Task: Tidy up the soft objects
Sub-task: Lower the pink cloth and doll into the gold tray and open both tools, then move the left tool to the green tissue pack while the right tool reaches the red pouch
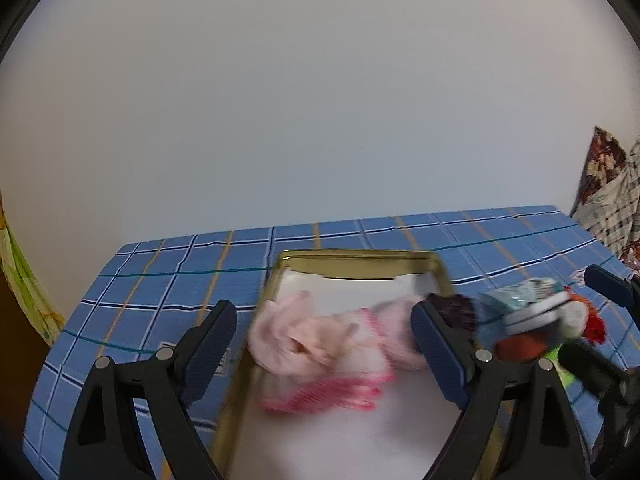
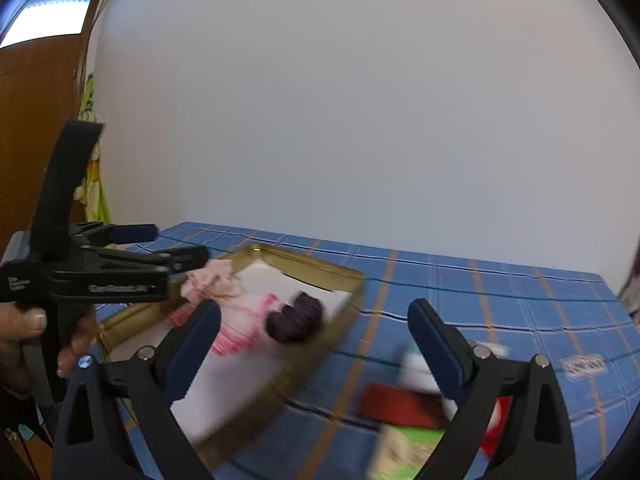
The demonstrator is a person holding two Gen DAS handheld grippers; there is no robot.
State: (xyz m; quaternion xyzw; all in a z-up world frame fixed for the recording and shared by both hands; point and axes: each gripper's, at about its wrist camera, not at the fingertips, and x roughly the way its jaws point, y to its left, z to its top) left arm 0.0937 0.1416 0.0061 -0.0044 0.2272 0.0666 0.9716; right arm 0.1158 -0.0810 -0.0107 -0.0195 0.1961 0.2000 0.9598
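Note:
A gold-rimmed white tray [image 1: 356,258] [image 2: 298,262] lies on the blue checked tablecloth [image 1: 160,288] [image 2: 500,308]. In it are a pale pink cloth with red-pink striped edges [image 1: 320,344] [image 2: 240,320] and a dark purple soft item [image 1: 454,310] [image 2: 296,316]. My left gripper [image 1: 326,344] [image 2: 168,244] hovers open over the tray's near part, its pads apart from the pink cloth below. My right gripper [image 2: 316,344] is open over the tray's right corner and the cloth, gripping nothing. Blurred red, white and green soft things [image 2: 404,404] [image 1: 532,320] lie by its right finger.
A white wall stands close behind the table's far edge. A patterned and checked fabric pile [image 1: 608,200] sits at the back right. A yellow-green cloth [image 1: 24,280] hangs at the left beside a wooden door [image 2: 36,120]. A hand [image 2: 28,324] holds the left gripper.

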